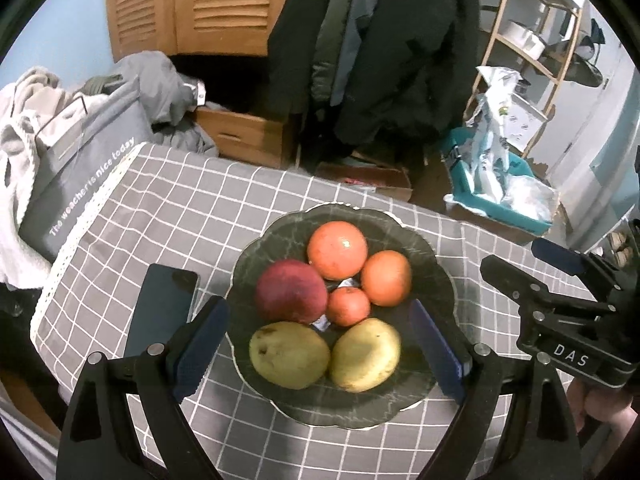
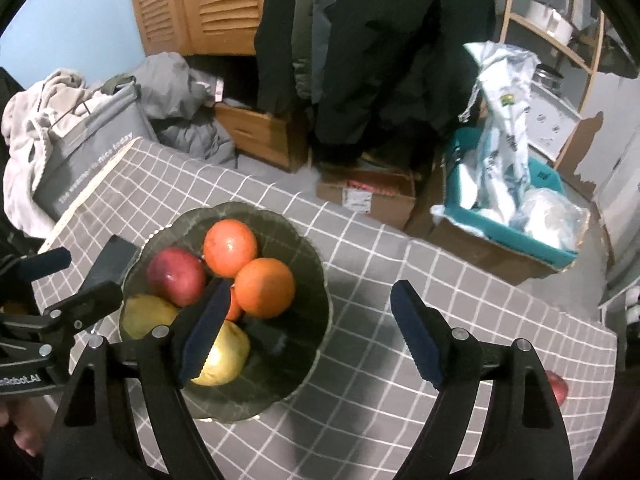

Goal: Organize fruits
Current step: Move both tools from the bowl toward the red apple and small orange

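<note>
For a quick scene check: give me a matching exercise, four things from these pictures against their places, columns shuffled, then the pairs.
Things:
1. dark red round apple
2. black flat phone
3. dark green scalloped plate
4. second red fruit

Places:
A. on the checked tablecloth, left of the plate
B. at the tablecloth's right edge, away from the plate
C. on the plate, beside the oranges
D. under all the piled fruit

Pairs: 1-C, 2-A, 3-D, 4-B

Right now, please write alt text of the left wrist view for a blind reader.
A dark plate on a grey checked tablecloth holds three oranges, a red apple and two pears, framed by the open left gripper. A phone lies left of the plate.
</note>
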Available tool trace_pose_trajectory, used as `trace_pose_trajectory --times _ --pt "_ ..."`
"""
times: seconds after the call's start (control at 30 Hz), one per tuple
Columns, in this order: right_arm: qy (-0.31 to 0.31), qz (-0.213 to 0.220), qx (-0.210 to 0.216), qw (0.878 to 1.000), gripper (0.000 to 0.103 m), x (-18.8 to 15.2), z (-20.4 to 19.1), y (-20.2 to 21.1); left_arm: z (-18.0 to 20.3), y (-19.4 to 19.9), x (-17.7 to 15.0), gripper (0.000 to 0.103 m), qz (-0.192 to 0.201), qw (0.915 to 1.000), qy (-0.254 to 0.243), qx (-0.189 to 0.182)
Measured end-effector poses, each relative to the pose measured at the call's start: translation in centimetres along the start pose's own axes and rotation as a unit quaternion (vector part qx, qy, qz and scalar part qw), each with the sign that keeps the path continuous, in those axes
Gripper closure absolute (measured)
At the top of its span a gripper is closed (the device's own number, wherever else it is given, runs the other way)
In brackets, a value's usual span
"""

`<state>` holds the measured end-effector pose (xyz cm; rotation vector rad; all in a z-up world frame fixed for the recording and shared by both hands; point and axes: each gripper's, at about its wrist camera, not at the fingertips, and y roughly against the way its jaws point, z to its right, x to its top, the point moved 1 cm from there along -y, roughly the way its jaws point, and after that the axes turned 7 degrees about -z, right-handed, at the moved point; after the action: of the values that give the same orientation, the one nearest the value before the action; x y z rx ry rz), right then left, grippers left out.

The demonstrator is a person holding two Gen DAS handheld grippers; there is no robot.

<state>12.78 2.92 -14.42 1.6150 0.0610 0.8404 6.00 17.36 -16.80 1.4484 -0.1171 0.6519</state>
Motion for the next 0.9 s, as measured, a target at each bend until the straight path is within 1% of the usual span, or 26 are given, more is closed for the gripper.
trace_pose_trajectory --times 0.13,0.27,0.33,0.37,0.57,0.9 --pt "-0.005 0.014 -0.012 1.000 0.020 -0.4 1.2 1.6 1.1 1.1 0.0 0.007 0.012 0.9999 -0.010 -0.001" --pt "-0.014 0.028 -0.024 0.999 0.020 -0.7 2.5 3.4 2.1 2.1 -0.1 0.006 0.021 0.9996 -0.019 -0.006" --pt "-0.017 0.034 -0.029 0.999 0.020 -0.9 3.0 4.1 2.6 2.6 -0.1 0.002 0.027 0.9993 -0.024 -0.008" --pt "-0.019 0.038 -0.033 0.999 0.020 -1.0 3.4 4.6 2.8 2.8 -0.2 0.001 0.030 0.9992 -0.025 -0.008" --pt "-0.025 0.057 -0.045 0.997 0.020 -1.7 4.9 7.1 4.8 4.4 -0.3 0.001 0.046 0.9978 -0.046 -0.013" --pt "-0.040 0.080 -0.058 0.994 0.020 -3.5 7.4 10.2 6.9 7.0 -0.3 0.001 0.077 0.9948 -0.060 -0.030"
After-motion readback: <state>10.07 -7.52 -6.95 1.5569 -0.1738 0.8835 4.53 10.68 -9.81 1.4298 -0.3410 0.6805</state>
